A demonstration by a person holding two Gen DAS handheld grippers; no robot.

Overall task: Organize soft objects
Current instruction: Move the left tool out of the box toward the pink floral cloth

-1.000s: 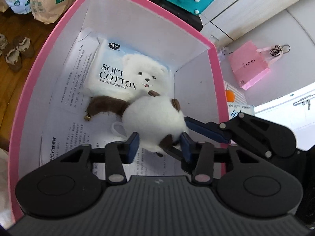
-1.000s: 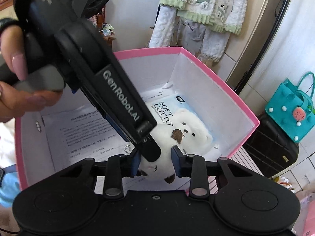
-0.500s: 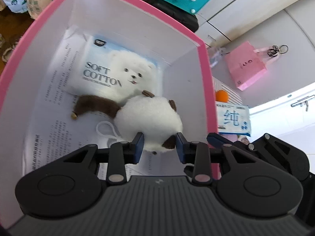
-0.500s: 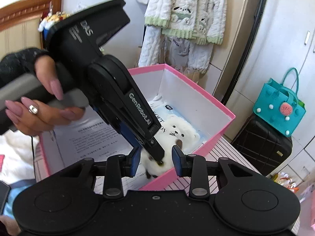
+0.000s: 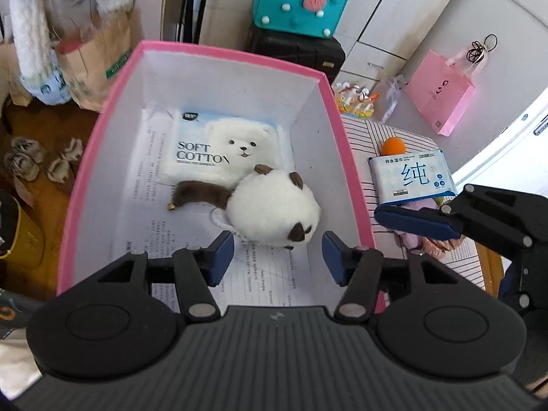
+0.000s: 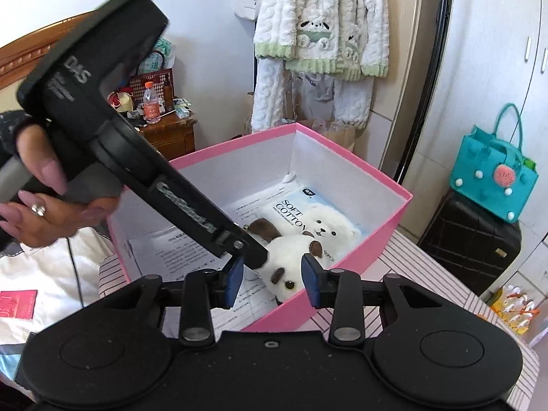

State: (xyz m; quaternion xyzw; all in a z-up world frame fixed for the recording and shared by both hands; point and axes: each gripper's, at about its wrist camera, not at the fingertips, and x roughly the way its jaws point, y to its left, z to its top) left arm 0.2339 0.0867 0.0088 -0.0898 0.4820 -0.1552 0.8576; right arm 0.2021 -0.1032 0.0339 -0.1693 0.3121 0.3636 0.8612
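Inside the pink box (image 5: pixel 85 157), over printed paper sheets (image 5: pixel 150 185), the white plush toy (image 5: pixel 274 207) lies free on the floor of the box. Its long axis runs from the brown tail (image 5: pixel 198 197), tipped with a small bell and pointing toward 9 o'clock in the left wrist view, to the round body at 3 o'clock. Its upper edge overlaps the soft cotton pack (image 5: pixel 219 149), which sits toward 12 o'clock. The left gripper (image 5: pixel 278 257) hovers at 6 o'clock of the toy, jaws spread wide and holding nothing. Outside the box at 3 o'clock, a wet-wipe pack (image 5: pixel 412 178) and an orange ball (image 5: pixel 393 145) rest on the striped table (image 5: pixel 363 137). The right gripper (image 6: pixel 272 281) hangs over the box's near corner, jaws likewise wide apart and empty, the toy's face visible between them.
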